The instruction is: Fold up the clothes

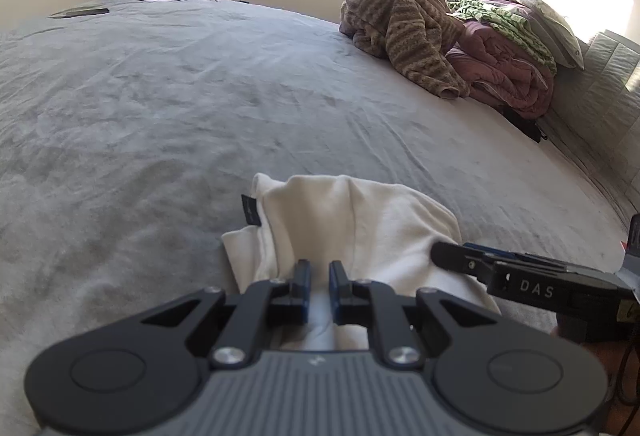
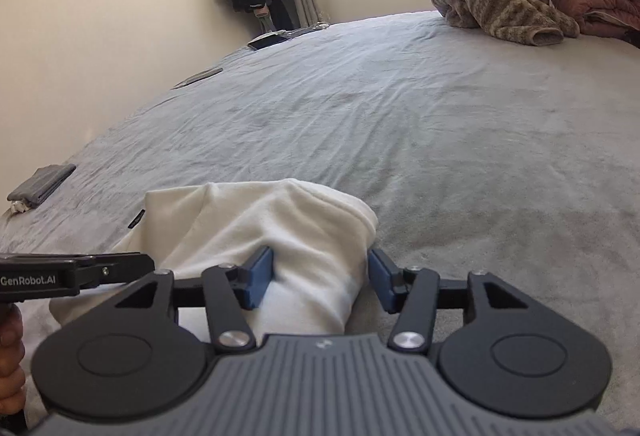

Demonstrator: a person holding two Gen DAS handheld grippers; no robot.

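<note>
Left wrist view: my left gripper [image 1: 319, 270] is pinched on the soft white cotton garment [image 1: 344, 220] bunched on the grey bedsheet [image 1: 200, 96]; my right gripper [image 2: 320, 268] straddles it, jaws apart. Light, floppy stuff, so I'd grab hems.

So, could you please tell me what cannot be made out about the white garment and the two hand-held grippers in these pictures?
- White garment: its near end is hidden under each hand-held gripper's body in both wrist views, so its type stays unclear.
- Black tag on the garment: print too small to read, left wrist view.
- Left hand-held gripper: pads nearly shut on a fold; its depth is hidden.
- Right hand-held gripper: whether its right pad touches cloth is unclear.
</note>
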